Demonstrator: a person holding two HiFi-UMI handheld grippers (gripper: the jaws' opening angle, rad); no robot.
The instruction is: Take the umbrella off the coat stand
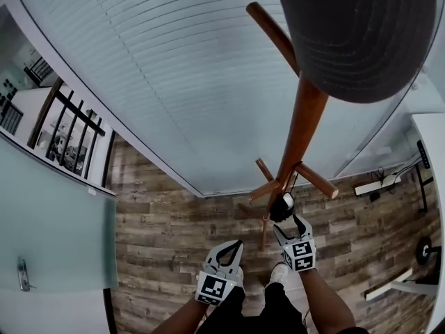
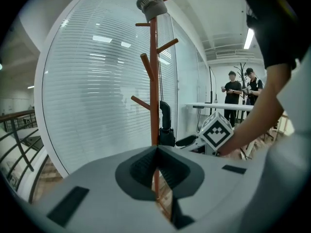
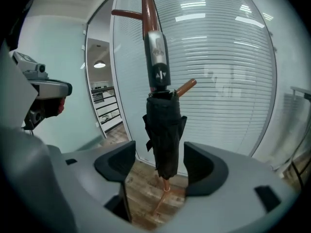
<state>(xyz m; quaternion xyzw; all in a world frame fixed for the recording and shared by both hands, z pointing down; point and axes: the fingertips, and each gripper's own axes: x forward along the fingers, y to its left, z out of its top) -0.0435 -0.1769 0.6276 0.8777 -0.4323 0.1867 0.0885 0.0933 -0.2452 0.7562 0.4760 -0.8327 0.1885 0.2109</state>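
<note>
A brown wooden coat stand (image 1: pixel 304 120) rises in front of a curved glass wall. On a low peg hangs a folded black umbrella (image 1: pixel 281 207), its grey handle uppermost. In the right gripper view the umbrella (image 3: pixel 164 137) hangs straight ahead, in line with the gap of my right gripper (image 3: pixel 160 166), whose jaws stand open and do not press on it. That right gripper (image 1: pixel 288 225) sits just below the umbrella. My left gripper (image 1: pixel 236 245) hangs to its left, shut and empty. Over its closed jaws (image 2: pixel 156 155) I see the stand (image 2: pixel 154 76) and the umbrella (image 2: pixel 166 123).
A dark grey cap (image 1: pixel 361 33) tops the stand. The blind-covered glass wall (image 1: pixel 174 82) runs behind it. A black railing (image 1: pixel 69 127) is at the left, a white table (image 1: pixel 432 158) and a power strip (image 1: pixel 379 184) at the right. Two persons (image 2: pixel 240 89) stand far off.
</note>
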